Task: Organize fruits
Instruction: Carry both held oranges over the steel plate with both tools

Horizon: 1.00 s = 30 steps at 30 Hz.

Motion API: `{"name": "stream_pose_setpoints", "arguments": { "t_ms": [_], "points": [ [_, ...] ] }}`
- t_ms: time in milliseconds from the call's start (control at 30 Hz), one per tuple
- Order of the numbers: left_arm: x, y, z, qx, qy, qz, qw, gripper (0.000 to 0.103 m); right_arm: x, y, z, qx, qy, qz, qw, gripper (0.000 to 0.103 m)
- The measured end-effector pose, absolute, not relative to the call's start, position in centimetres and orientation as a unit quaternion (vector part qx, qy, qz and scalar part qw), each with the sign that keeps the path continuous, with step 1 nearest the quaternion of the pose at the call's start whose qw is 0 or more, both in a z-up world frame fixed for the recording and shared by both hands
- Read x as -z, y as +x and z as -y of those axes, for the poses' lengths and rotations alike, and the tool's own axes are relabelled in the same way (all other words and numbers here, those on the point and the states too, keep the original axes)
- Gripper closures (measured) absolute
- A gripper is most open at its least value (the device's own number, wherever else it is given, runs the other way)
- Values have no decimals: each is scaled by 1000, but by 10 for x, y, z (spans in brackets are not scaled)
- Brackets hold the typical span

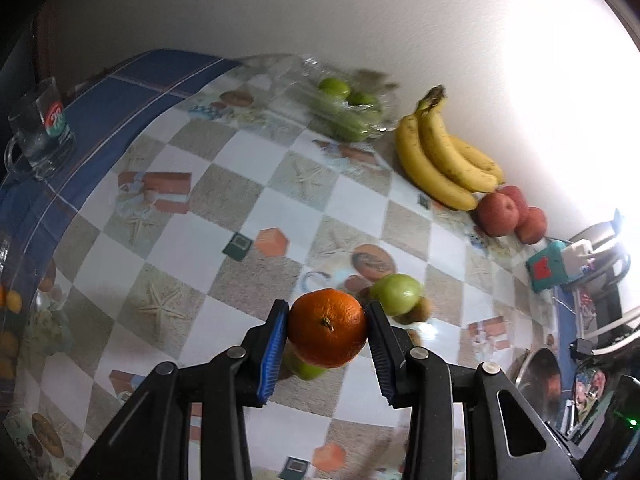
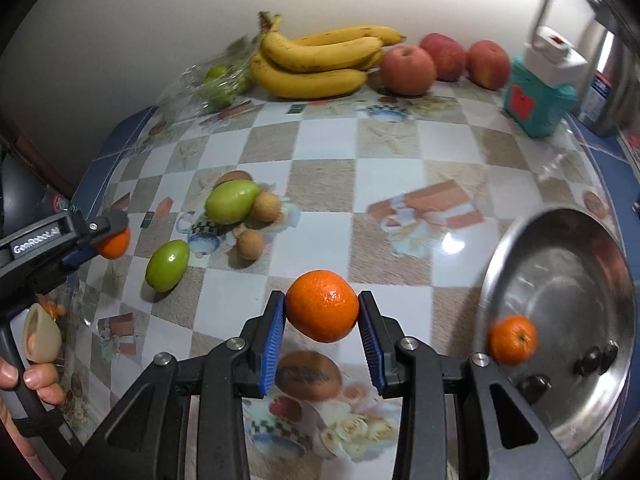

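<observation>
The left gripper [image 1: 327,326] squeezes a round orange tangerine [image 1: 327,327] tight between its two blue pads [image 1: 273,356]. It holds the fruit up over the checkered shiny tablecloth [image 1: 256,168]. The right gripper [image 2: 322,312] pinches a second orange tangerine [image 2: 322,306] the same way, above the middle of the table.

A third small tangerine [image 2: 513,340] sits in the round silver metal bowl [image 2: 560,280] near the table's right edge. Two smooth green oval fruits [image 2: 232,202] and two small round brown fruits [image 2: 266,206] lie close together to the left. Between them and the bowl is a wide bare patch of cloth.

Along the back wall sit a clear bag of green fruits [image 2: 218,84], a bunch of yellow bananas [image 2: 320,60] and three red apples [image 2: 408,70]. A teal box [image 2: 532,100] stands beside the apples, at the back right corner. A clear glass mug [image 1: 40,132] stands at the far left edge on the blue border.
</observation>
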<state>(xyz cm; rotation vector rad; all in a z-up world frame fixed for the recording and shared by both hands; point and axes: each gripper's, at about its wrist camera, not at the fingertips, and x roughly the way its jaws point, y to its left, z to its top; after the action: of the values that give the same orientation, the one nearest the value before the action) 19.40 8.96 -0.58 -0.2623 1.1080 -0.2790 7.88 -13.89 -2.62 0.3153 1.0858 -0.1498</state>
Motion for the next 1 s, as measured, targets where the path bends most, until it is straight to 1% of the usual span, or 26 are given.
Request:
{"name": "stream_pose_setpoints", "arguments": {
  "t_ms": [333,1000],
  "points": [
    [-12,171,-51,147,-73,-508,846,61,10,45,180,126,178,-498,839,65],
    [-16,142,13,181,-12,-513,839,61,-6,-17,293,232,281,-447,817,65]
  ]
}}
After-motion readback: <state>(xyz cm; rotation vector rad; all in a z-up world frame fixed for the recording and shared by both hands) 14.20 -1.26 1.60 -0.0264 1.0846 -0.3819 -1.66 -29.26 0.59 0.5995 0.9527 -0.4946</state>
